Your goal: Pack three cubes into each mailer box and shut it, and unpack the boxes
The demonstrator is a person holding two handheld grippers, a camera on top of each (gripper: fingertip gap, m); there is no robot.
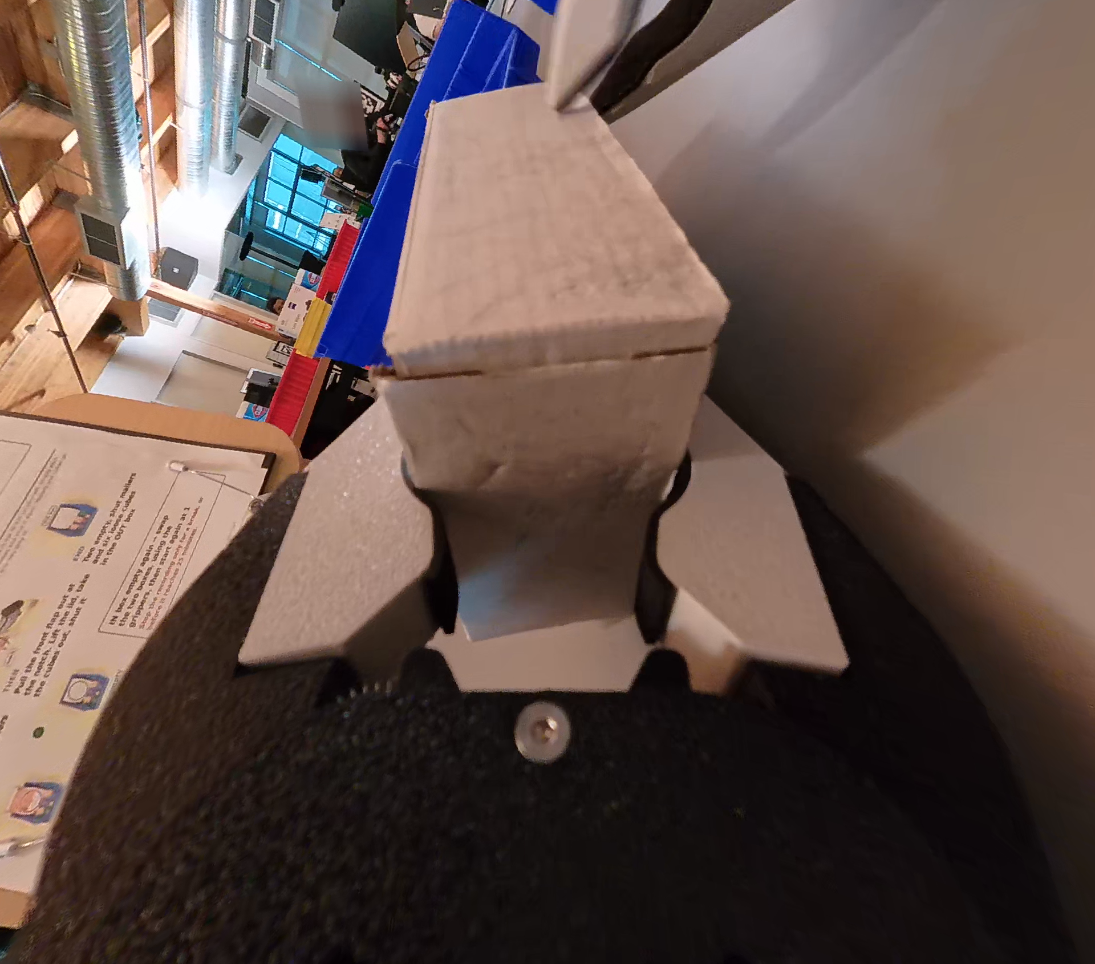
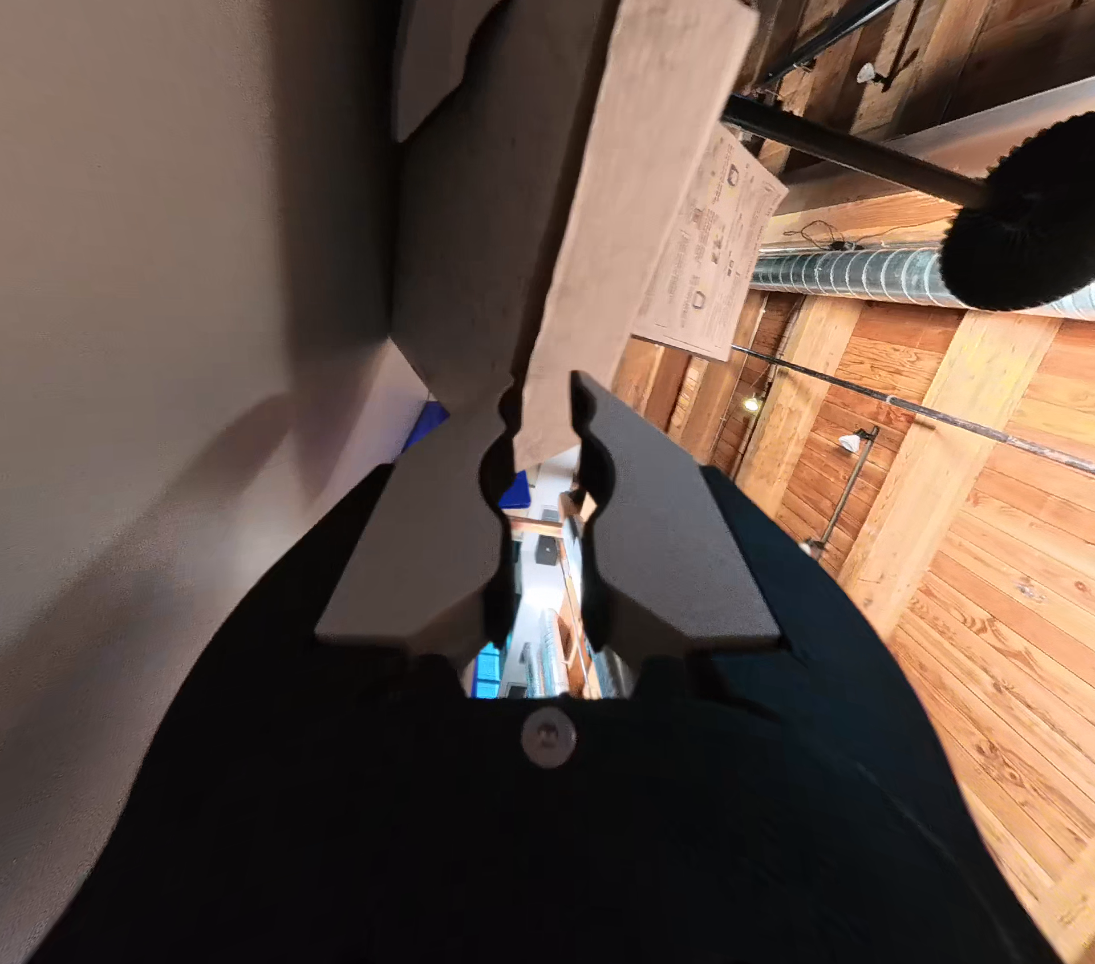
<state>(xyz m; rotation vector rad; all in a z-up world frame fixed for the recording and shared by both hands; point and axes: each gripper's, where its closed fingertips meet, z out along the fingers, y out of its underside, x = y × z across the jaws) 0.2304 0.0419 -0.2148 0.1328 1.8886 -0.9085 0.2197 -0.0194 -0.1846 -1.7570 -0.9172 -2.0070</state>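
The left gripper [image 1: 548, 550] has its jaws pinching the near end of a closed white corrugated-cardboard mailer box [image 1: 551, 283], held clear of the pale worktop [image 1: 889, 283] beside it. Blue corrugated plastic bins [image 1: 474, 64] crowd the box's far edge. The right gripper [image 2: 542, 423] has narrowly parted jaws straddling the box's bottom corner; whether they touch it cannot be told.

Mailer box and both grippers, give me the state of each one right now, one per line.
Mailer box: shut, lid seam closed, held off the table.
Left gripper: shut on the mailer box's near end.
Right gripper: jaws narrowly apart around the box's far corner; grip unclear.
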